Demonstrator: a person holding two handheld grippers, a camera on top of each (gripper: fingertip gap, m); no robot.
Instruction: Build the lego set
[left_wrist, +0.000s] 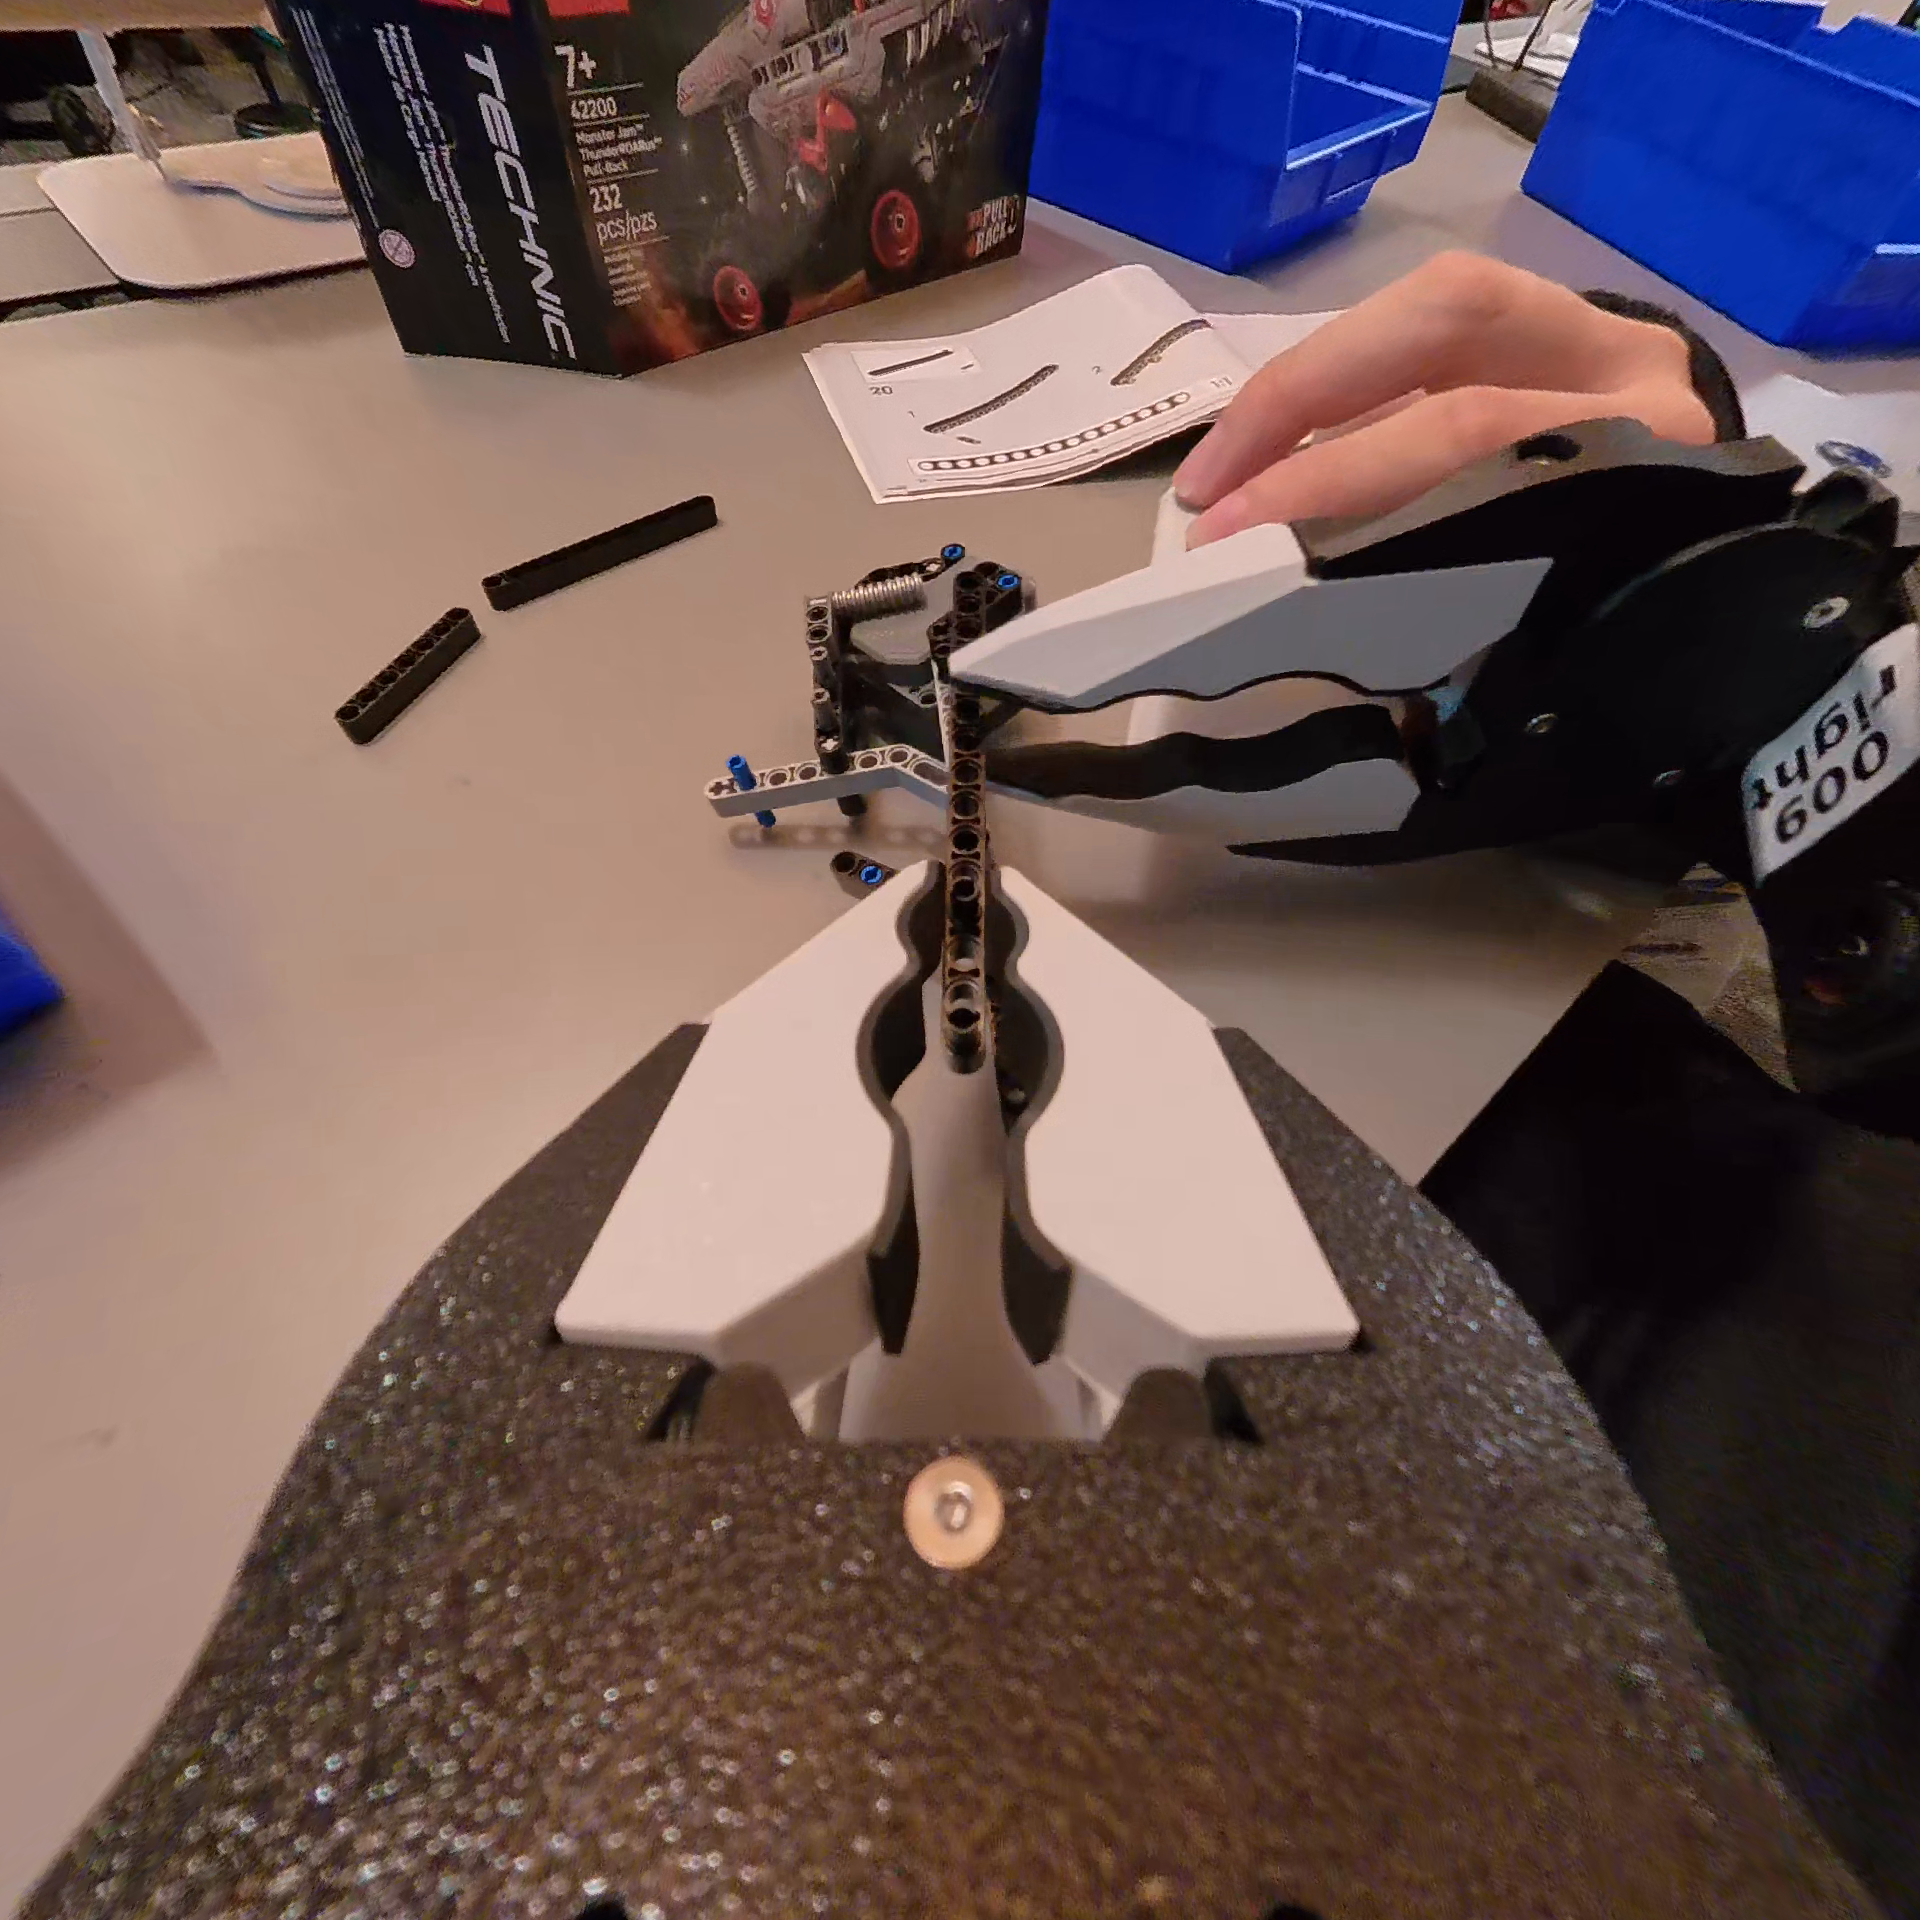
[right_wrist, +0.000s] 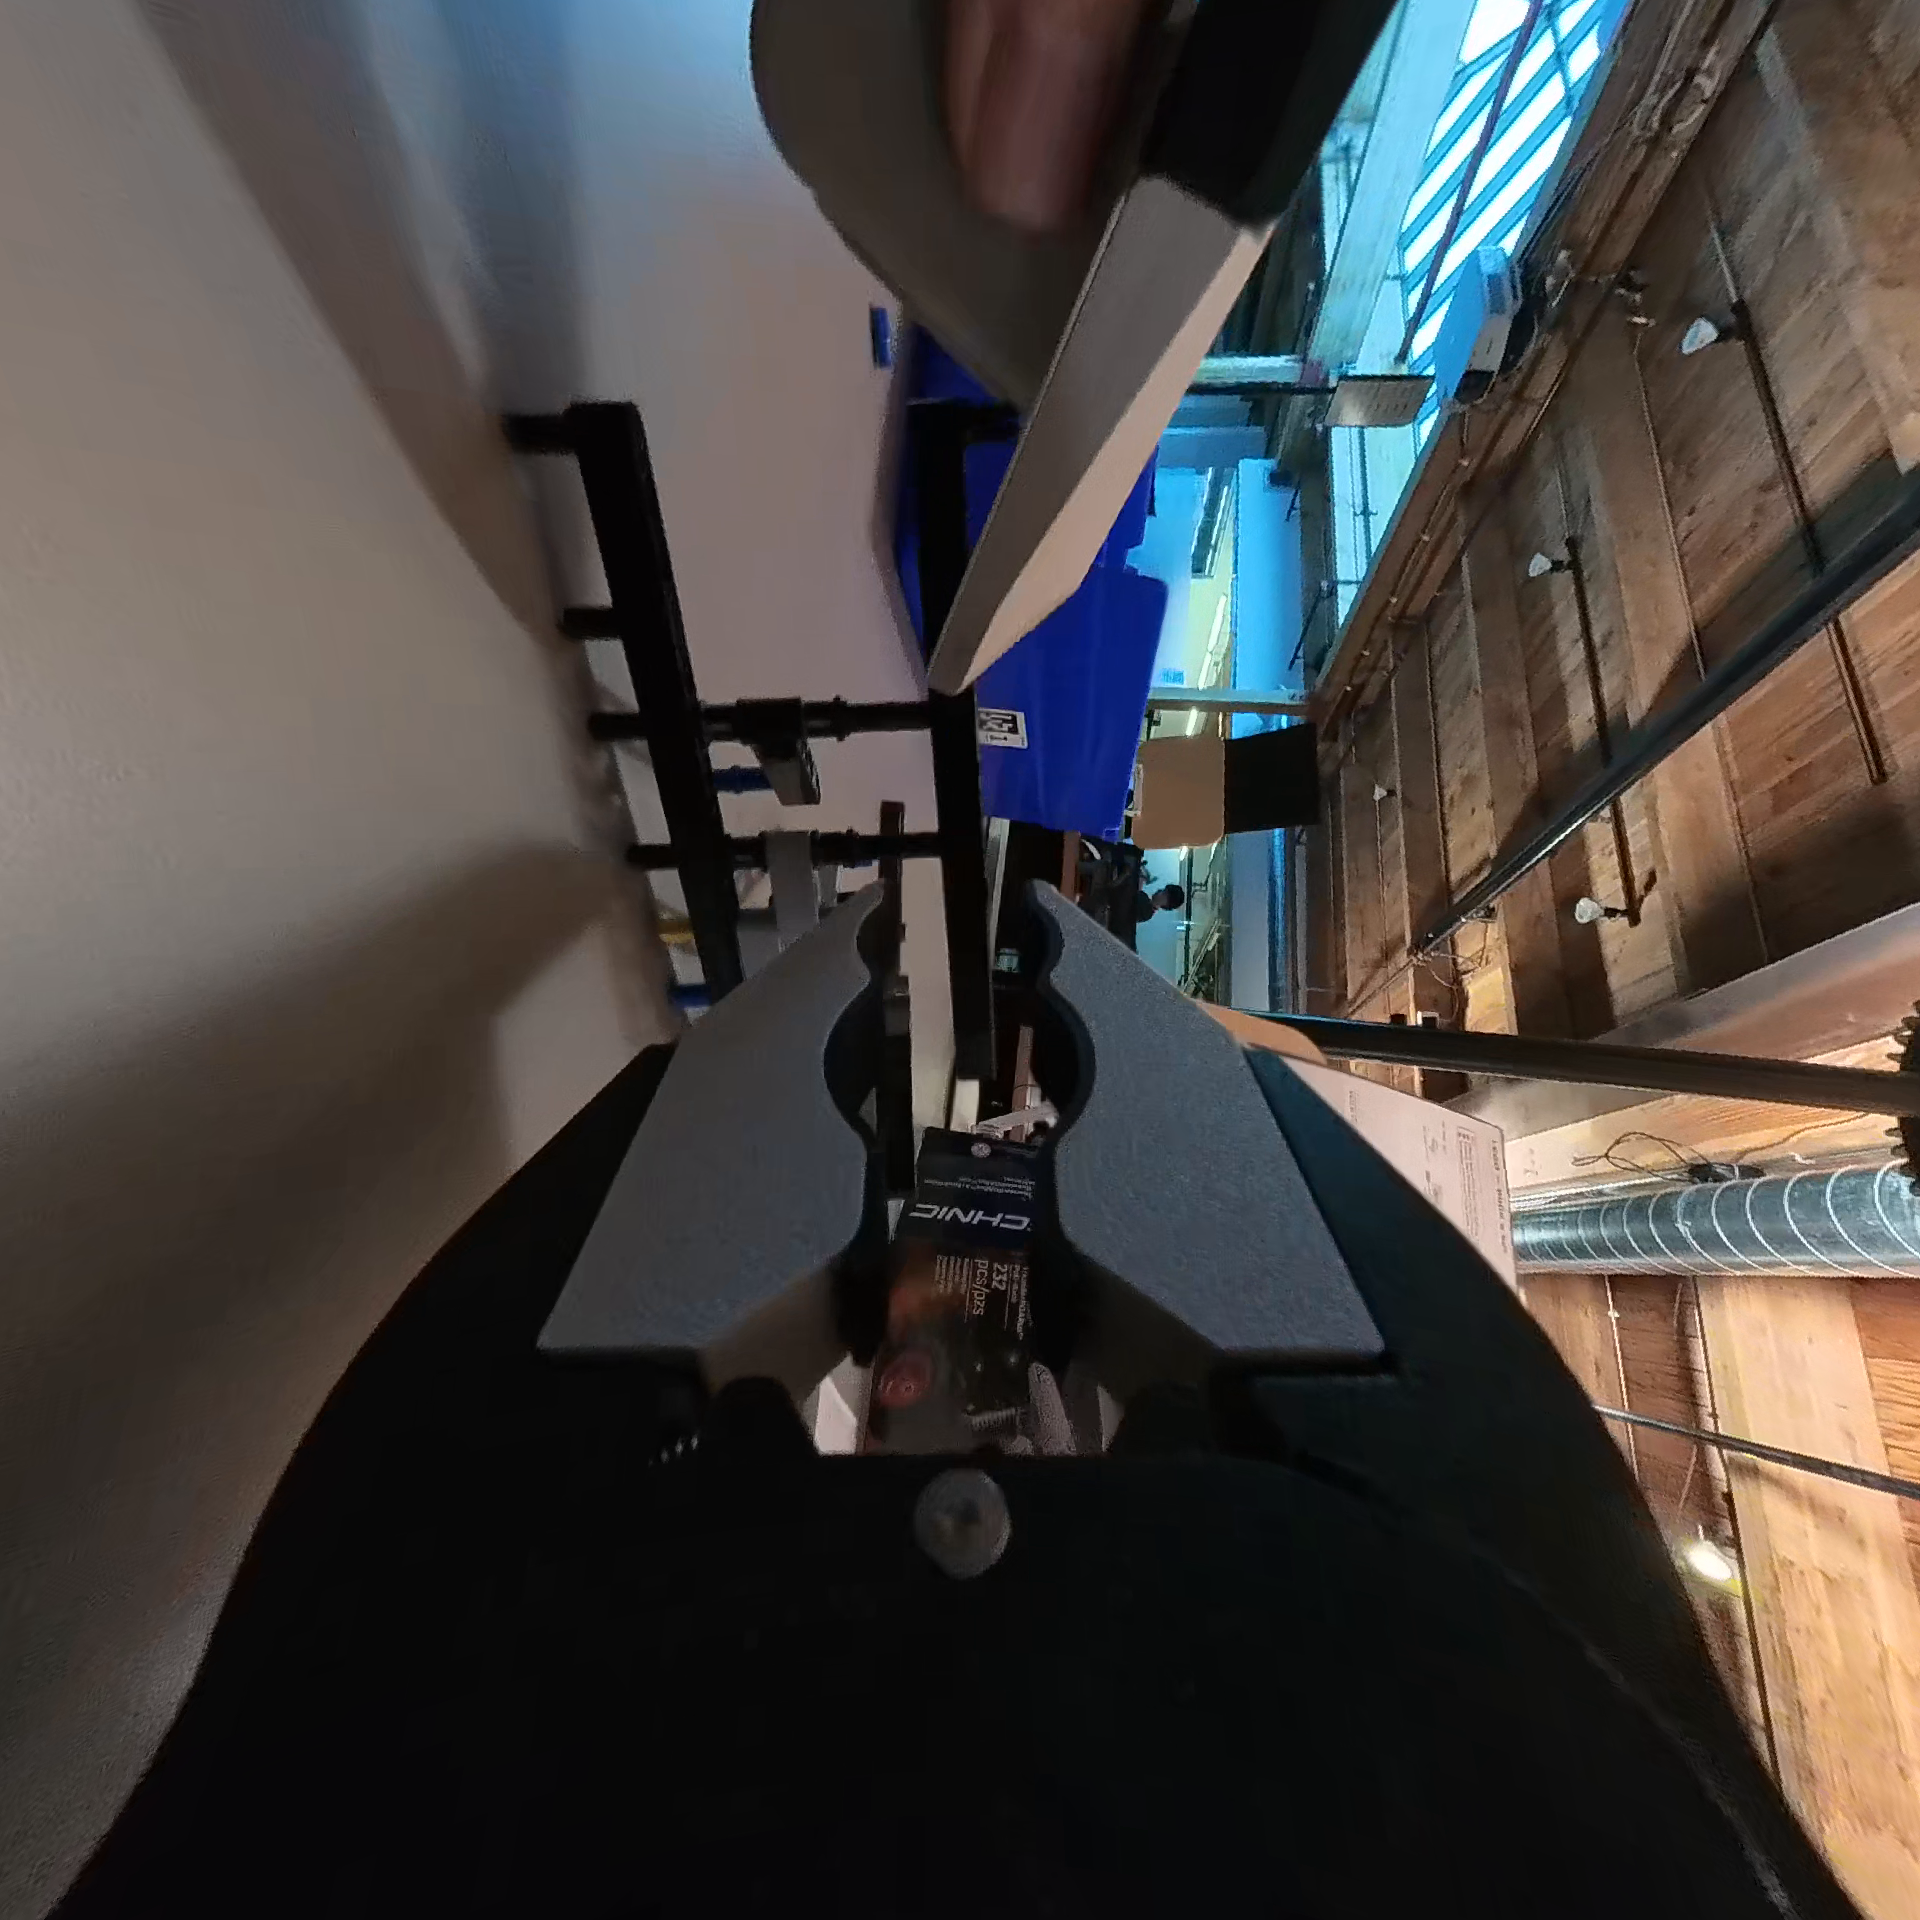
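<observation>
My left gripper (left_wrist: 966, 883) is shut on the near end of a long black holed beam (left_wrist: 966, 790), which stands on edge and points away from me. Its far end meets a partly built assembly (left_wrist: 883, 686): a black frame with a metal spring, blue pins and a grey beam (left_wrist: 805, 777). My right gripper (left_wrist: 971, 727) comes in from the right, turned on its side, jaws slightly apart above and below the beam. In the right wrist view the gripper (right_wrist: 956, 899) stands open with the beam (right_wrist: 961, 810) between its jaws. One left finger (right_wrist: 1091, 436) reaches in from the top.
Two loose black beams (left_wrist: 597, 551) (left_wrist: 405, 675) lie at the left. A small black connector with a blue pin (left_wrist: 860, 871) lies by my left fingertips. The open instruction booklet (left_wrist: 1039, 384), the set's box (left_wrist: 675, 177) and blue bins (left_wrist: 1236, 114) (left_wrist: 1745, 156) stand behind.
</observation>
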